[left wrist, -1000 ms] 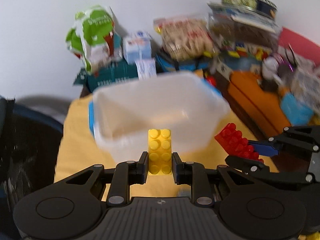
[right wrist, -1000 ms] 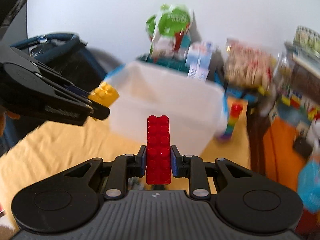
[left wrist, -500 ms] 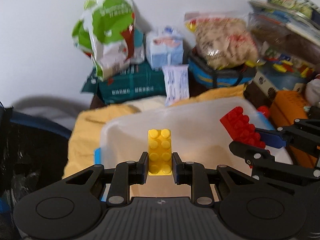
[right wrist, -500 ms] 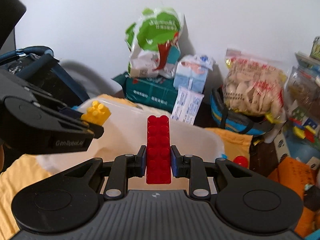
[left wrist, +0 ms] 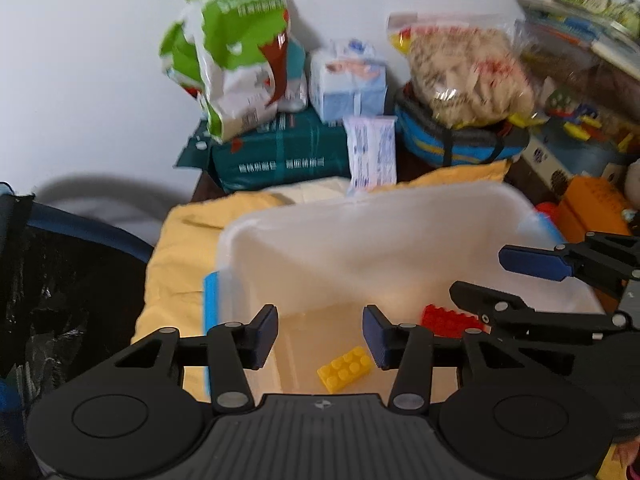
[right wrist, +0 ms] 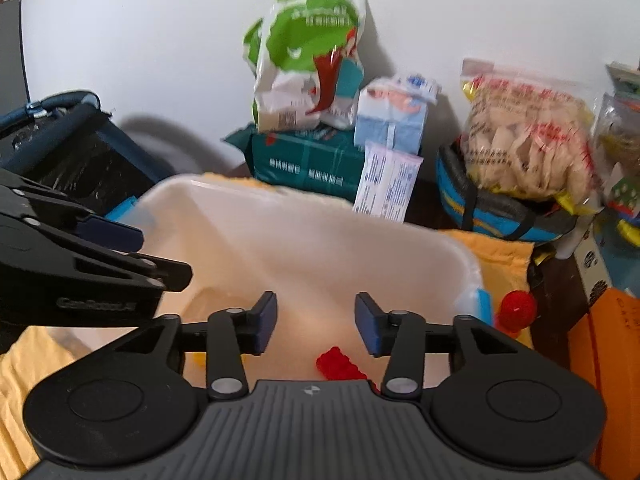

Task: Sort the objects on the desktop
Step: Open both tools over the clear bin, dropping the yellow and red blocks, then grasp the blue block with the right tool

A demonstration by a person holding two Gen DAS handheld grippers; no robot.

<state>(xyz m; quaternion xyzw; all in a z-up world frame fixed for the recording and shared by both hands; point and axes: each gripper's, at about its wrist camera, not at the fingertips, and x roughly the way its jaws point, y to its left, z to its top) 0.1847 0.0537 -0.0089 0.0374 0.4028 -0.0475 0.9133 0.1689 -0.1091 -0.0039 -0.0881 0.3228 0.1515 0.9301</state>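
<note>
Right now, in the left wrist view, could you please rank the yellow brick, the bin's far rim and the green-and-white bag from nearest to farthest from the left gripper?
1. Yellow brick: just below the open left gripper, on the bin floor.
2. Bin's far rim: ahead, mid-frame.
3. Green-and-white bag: farthest, by the wall, upper left.
</note>
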